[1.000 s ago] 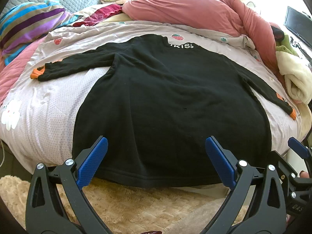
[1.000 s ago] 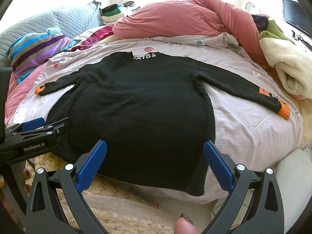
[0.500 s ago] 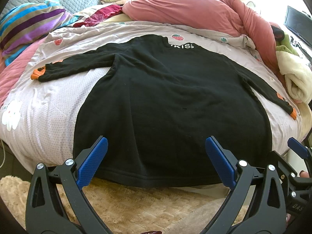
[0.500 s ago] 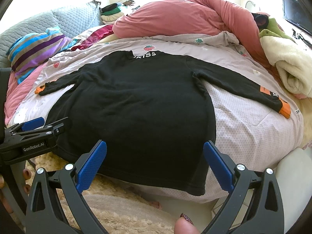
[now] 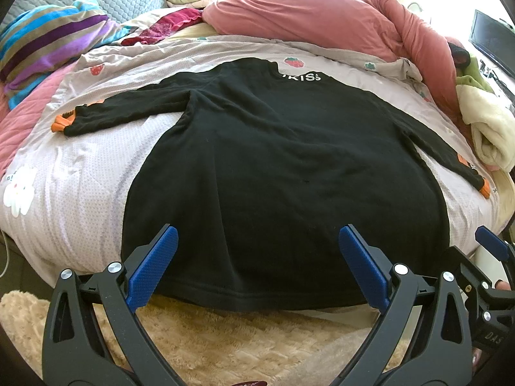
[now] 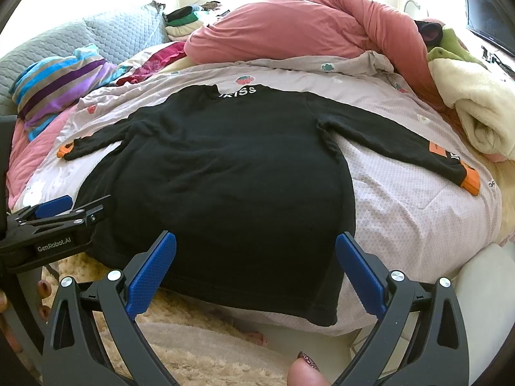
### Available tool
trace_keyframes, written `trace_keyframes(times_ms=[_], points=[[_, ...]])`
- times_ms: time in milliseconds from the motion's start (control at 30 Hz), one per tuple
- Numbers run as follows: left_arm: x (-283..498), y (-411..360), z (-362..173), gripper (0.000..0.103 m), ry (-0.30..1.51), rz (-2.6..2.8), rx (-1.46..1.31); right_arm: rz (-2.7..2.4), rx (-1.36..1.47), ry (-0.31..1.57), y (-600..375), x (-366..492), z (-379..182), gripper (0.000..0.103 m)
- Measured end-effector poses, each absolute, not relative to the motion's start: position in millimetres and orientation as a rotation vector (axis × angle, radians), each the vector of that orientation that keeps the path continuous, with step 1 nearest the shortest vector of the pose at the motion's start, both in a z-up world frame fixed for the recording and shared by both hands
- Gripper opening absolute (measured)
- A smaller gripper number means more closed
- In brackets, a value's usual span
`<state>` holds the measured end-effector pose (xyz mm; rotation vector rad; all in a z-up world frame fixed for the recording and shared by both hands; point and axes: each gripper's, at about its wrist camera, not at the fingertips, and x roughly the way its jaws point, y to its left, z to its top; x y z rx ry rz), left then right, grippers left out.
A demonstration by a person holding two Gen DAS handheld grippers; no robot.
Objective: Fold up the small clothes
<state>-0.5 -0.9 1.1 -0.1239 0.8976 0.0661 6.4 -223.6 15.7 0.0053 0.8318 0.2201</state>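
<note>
Sunlight washed over a cluttered bed [image 5: 64, 199], its pale dotted cover printed with strawberries, and right in the middle lay the black sweater [image 5: 283, 173], spread flat with its back up and white lettering at the collar. Both sleeves stretched out sideways, each ending in an orange cuff [image 6: 470, 180]; the hem hung just over the near edge of the bed, above a shaggy beige rug [image 5: 225, 341]. Behind the sweater a pink duvet [image 5: 322, 22] was heaped up, with a striped pillow [image 5: 48, 41] off to the left, a cream fleece blanket [image 6: 479, 112] bundled on the right, and a small stack of folded clothes [image 6: 183, 22] at the far side.

Left tongs [image 5: 257, 267] hovered low in front of the hem, blue pads spread wide, gripping nothing. Right tongs [image 6: 256, 270] sat beside them, nearer the sweater's right corner, also spread wide and empty, apart from the cloth. From the right camera the left tool showed side-on at the frame's left edge, by the sweater's left hem corner. A thumb with dark glittery polish [image 6: 305, 370] peeked in at the bottom.
</note>
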Motion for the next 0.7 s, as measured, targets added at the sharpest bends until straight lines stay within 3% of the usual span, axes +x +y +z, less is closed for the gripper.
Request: trace_keyframes(times_ms=[700], points=[[23, 9, 12, 0.094, 0.891, 0.092, -0.126, 0.173, 0.041, 0.811, -242, 26, 22, 0.099]])
